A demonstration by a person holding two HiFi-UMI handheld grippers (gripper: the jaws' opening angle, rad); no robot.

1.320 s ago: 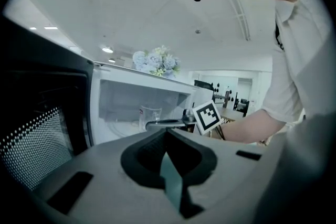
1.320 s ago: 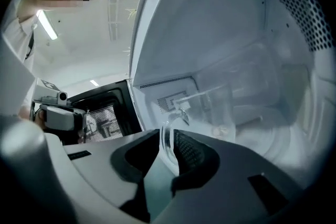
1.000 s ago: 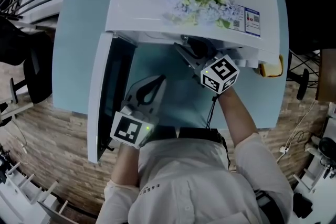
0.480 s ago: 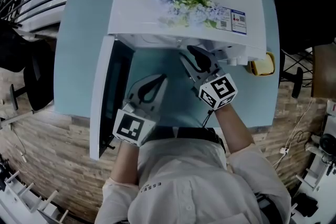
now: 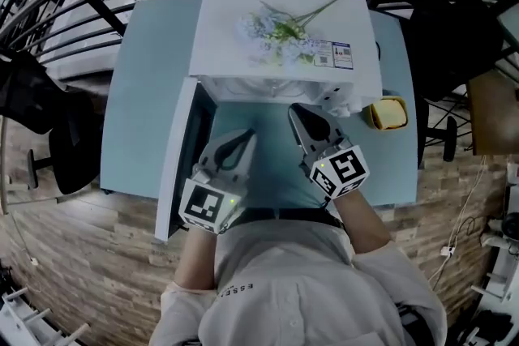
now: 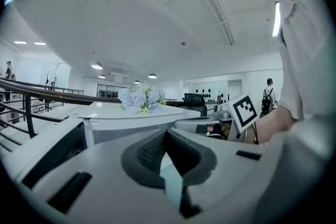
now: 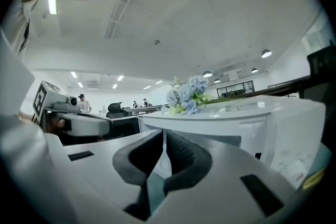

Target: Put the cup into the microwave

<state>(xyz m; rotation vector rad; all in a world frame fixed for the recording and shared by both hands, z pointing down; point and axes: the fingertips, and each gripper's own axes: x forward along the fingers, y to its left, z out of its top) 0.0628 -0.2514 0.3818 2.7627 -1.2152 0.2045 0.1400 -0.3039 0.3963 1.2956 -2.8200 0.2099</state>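
Note:
A white microwave (image 5: 219,44) stands on the light blue table (image 5: 146,93) with its door (image 5: 180,166) swung open to the left. Its inside is hidden in the head view, and I see no cup in there. A yellow cup-like thing (image 5: 386,113) sits on the table just right of the microwave. My right gripper (image 5: 297,108) (image 7: 164,132) hovers in front of the opening; its jaws are closing, tips almost together, with nothing between them. Beside the open door my left gripper (image 5: 246,135) (image 6: 167,132) is shut and empty.
A bunch of pale blue flowers (image 5: 280,32) lies on top of the microwave. Black chairs (image 5: 32,109) stand left and right of the table, and dark railings (image 5: 97,4) arch across the top. The floor is wood.
The right gripper has come back out of the microwave opening toward the person and its jaws have drawn together. Both grippers have risen; the microwave looks smaller and farther off.

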